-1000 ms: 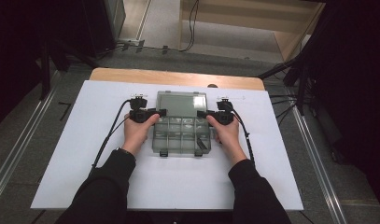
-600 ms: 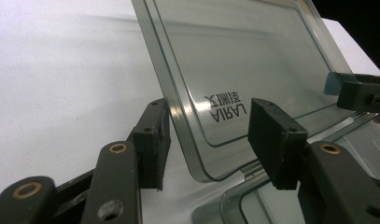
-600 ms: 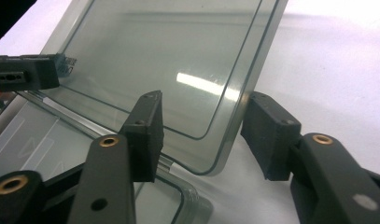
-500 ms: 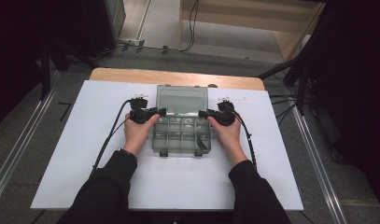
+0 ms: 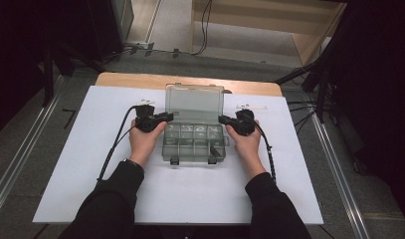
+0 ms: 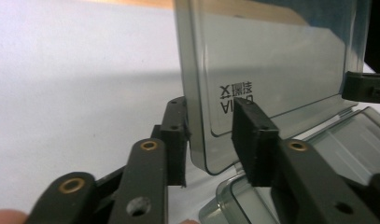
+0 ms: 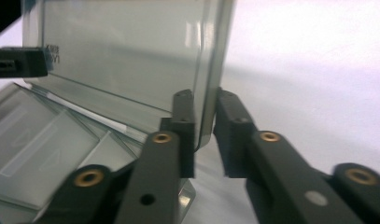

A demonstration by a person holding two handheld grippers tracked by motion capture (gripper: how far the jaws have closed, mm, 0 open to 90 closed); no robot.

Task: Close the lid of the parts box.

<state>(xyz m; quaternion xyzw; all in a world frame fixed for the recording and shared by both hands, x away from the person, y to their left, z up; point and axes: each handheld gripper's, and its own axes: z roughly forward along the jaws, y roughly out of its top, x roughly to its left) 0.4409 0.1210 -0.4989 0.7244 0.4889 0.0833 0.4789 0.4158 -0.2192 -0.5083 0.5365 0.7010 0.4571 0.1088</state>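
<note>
**Both grippers at the lid of the clear compartment box**

A clear plastic box [image 5: 194, 142] with divided compartments sits on the white sheet [image 5: 80, 164] that covers the desk [image 5: 140, 79], near the middle of the sheet and toward its far edge. Its hinged lid [image 5: 195, 103] stands raised at the far side of the box, roughly upright. Printed characters are visible on the lid in the left gripper view.

The left gripper [image 5: 166, 117] is at the left edge of the lid, held by the left hand [image 5: 143, 142], which rests on the sheet just beside the box. In the left gripper view, the lower corner of the lid [image 6: 271, 84] lies between the two black jaws. The jaws have just been closing. One jaw sits against the lid edge; the other stands close to the lid face, and contact there cannot be confirmed.

The right gripper [image 5: 224, 119] is at the right edge of the lid, held by the right hand [image 5: 247, 142]. In the right gripper view, the lid edge [image 7: 131, 56] passes between the jaws, which have just been closing and now press on it from both sides.

Each gripper trails a black cable [image 5: 113, 147] back along the forearm. The base of the box [image 7: 43, 140] lies flat below the lid.
</note>
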